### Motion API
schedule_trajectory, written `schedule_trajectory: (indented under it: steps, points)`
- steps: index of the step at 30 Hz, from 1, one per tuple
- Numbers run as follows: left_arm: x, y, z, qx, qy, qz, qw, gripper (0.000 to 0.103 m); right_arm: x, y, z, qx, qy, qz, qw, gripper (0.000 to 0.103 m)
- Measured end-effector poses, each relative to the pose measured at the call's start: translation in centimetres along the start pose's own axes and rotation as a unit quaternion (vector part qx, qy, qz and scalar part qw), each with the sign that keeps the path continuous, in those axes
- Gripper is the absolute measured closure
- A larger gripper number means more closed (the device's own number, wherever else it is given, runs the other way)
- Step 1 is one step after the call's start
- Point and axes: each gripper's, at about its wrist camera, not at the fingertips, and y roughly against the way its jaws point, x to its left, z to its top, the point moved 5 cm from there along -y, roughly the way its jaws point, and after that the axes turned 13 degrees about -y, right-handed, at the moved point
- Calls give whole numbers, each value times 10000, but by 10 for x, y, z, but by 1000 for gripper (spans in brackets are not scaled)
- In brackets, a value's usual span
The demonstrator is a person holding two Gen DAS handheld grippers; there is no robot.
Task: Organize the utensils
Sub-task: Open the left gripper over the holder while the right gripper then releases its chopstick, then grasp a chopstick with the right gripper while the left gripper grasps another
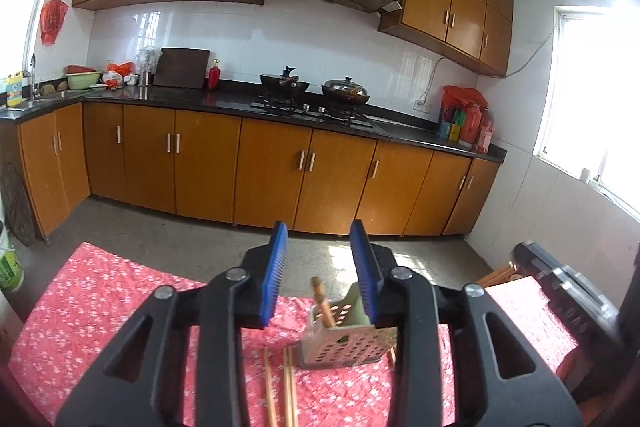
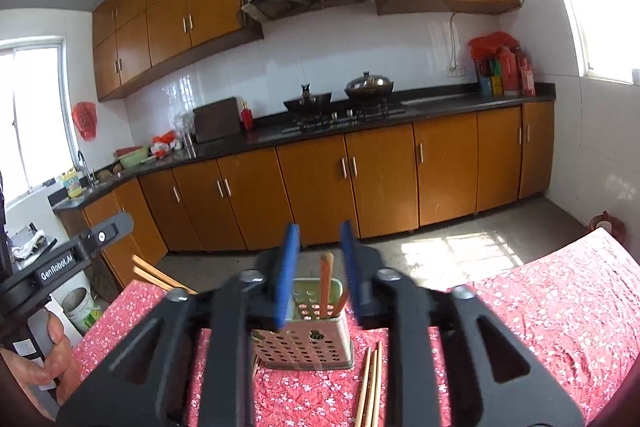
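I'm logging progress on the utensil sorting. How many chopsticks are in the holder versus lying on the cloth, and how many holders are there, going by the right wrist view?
Chopsticks standing in the holder: 2
Chopsticks lying on the cloth: 3 seen here, possibly more hidden behind the fingers
Perforated holder: 1
Total: 6

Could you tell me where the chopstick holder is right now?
The chopstick holder stands on the red tablecloth, centred in the right wrist view, with loose chopsticks lying beside it.
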Motion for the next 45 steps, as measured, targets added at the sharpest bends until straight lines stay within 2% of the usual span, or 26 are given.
schedule_trajectory:
  steps: [4, 7, 9, 11, 12, 13, 16, 19, 26, 29, 34, 38, 45]
  points:
    - [17, 25, -23, 242, -149, 199, 9994, 59, -17, 32, -1, -77, 49, -152, 9998, 67]
    - [33, 37, -62, 571, -336, 448, 9968, 56, -42, 38, -21, 184, 95, -531, 9984, 66]
    - [42, 37, -90, 830, -457, 537, 9940, 56, -62, 35, -44, 522, 90, -818, 9952, 66]
    - [49, 32, -122, 1214, -470, 510, 9902, 56, -84, 25, -79, 1107, -50, -1023, 9886, 66]
    - [52, 28, -141, 1460, -406, 406, 9876, 56, -93, 17, -101, 1487, -141, -1089, 9828, 70]
    - [54, 25, -158, 1659, -318, 315, 9851, 56, -100, 11, -124, 1826, -242, -1089, 9768, 74]
    - [55, 19, -194, 2058, -166, 152, 9783, 56, -103, -2, -170, 2412, -372, -995, 9646, 84]
    - [50, 16, -216, 2298, -81, 1, 9732, 56, -100, -14, -197, 2734, -366, -943, 9566, 89]
    - [41, 16, -229, 2339, -39, -155, 9721, 56, -103, -31, -221, 2954, -210, -1070, 9491, 92]
    - [34, 14, -228, 2347, -15, -303, 9716, 57, -105, -34, -221, 2894, -19, -1187, 9498, 95]
    - [13, 4, -235, 2506, -35, -656, 9659, 68, -128, -28, -211, 2680, -370, -1556, 9500, 95]
    - [-3, -7, -245, 2678, -148, -780, 9602, 78, -133, -26, -209, 2674, -301, -1570, 9502, 95]
    - [-18, -17, -256, 2859, -343, -800, 9543, 86, -131, -23, -211, 2646, -206, -1565, 9514, 95]
